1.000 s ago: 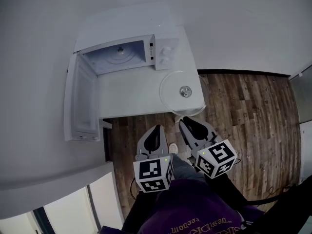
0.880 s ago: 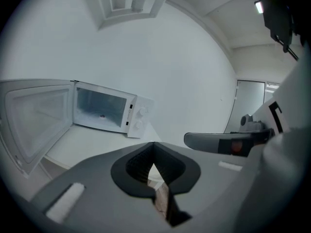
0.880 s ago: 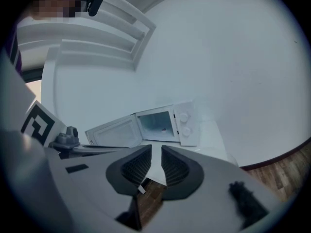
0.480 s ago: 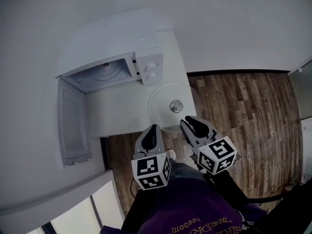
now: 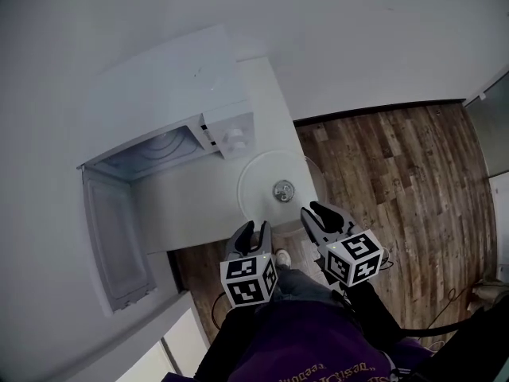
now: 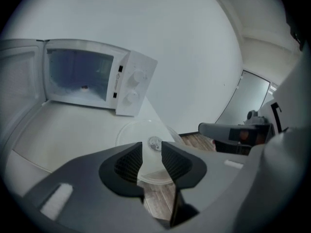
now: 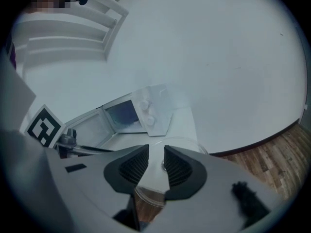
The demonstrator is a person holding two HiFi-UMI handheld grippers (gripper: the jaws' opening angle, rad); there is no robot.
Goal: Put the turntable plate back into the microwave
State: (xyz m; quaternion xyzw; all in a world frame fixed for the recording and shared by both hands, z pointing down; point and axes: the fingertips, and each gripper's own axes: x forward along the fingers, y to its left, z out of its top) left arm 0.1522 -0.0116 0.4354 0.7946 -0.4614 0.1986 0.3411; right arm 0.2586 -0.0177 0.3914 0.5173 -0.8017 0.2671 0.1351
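- Grippers both stand part-way open, with nothing between the pads; the jaws of each have just been opening.
- My left gripper (image 5: 253,231) (image 6: 151,152) has its two ribbed pads apart. Through the gap I see the turntable plate (image 5: 258,183) (image 6: 135,131) lying beyond the tips, not clamped.
- My right gripper (image 5: 318,213) (image 7: 156,161) is open about as far and also empty. Its gap lines up with the same plate, and its tips are just off the plate's near right rim.
- The clear plate lies flat at the front right corner of the white counter (image 5: 191,205). It overhangs both the front edge and the right edge, so I see wooden floor (image 5: 382,165) through the glass.
- A small round metal piece (image 5: 283,189) sits at the plate's middle.
- The microwave (image 5: 183,86) stands at the back of the counter against the wall, just behind the plate. Its control panel (image 5: 235,136) with two knobs is the part nearest the plate.
- The microwave door (image 5: 115,229) hangs wide open to the left, reaching past the counter's front left corner. The cavity faces the bare counter.
- For room to move, I have bare counter between the plate and the cavity mouth, and the floor to the right of the counter is free.
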